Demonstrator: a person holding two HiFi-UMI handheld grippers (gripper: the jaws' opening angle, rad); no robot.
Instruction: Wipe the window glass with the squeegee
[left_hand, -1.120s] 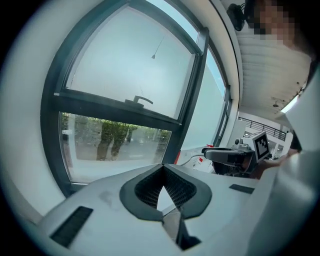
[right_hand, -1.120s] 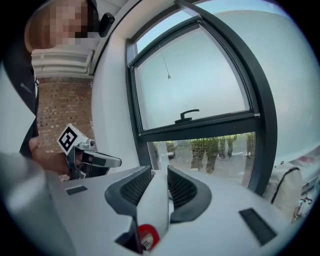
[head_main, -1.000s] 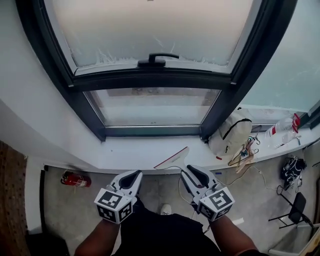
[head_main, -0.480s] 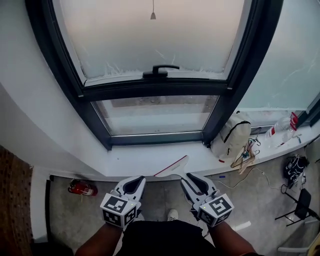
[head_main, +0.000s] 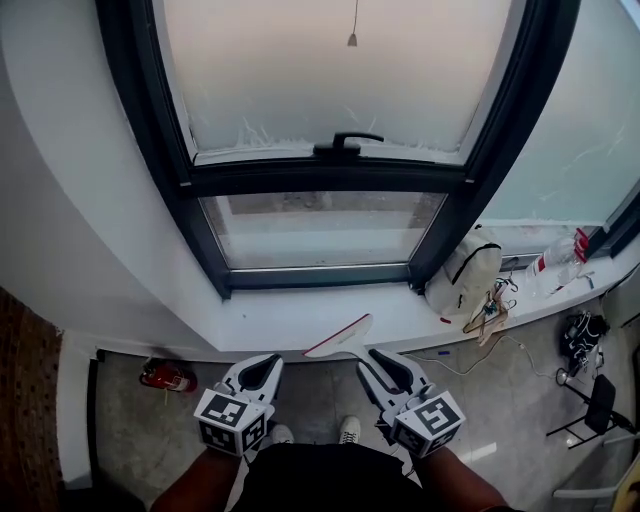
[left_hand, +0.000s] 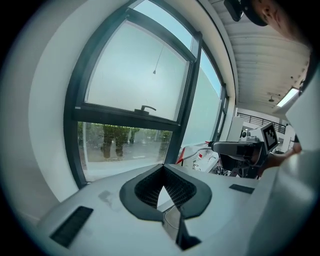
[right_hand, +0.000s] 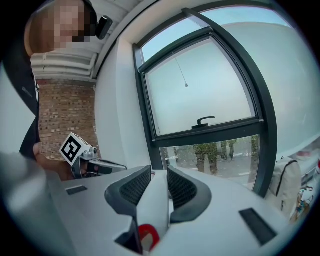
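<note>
- Head view: the person stands facing the window, both tools held low, below the white sill.
- Right gripper: its jaws are clamped on the squeegee. The right gripper view shows the white handle pinched between the ribbed pads, with a red part at its base.
- Squeegee position: the blade end lies over the front edge of the sill, just ahead of the right jaws and well below the window glass. It does not touch any pane.
- Left gripper: its jaws meet at the tips with nothing between them. It hangs idle beside the right one.
- Window: a frosted upper pane with a dark handle sits above a clear lower pane.
- Step in hand, as judged: the tool is secured but wiping has not started.
- Next move calls for raising the squeegee to the top of a pane, setting the blade flat on the glass and drawing it down under even pressure.
- Risk: the pinch on the handle is narrow, so the blade may twist under load.
</note>
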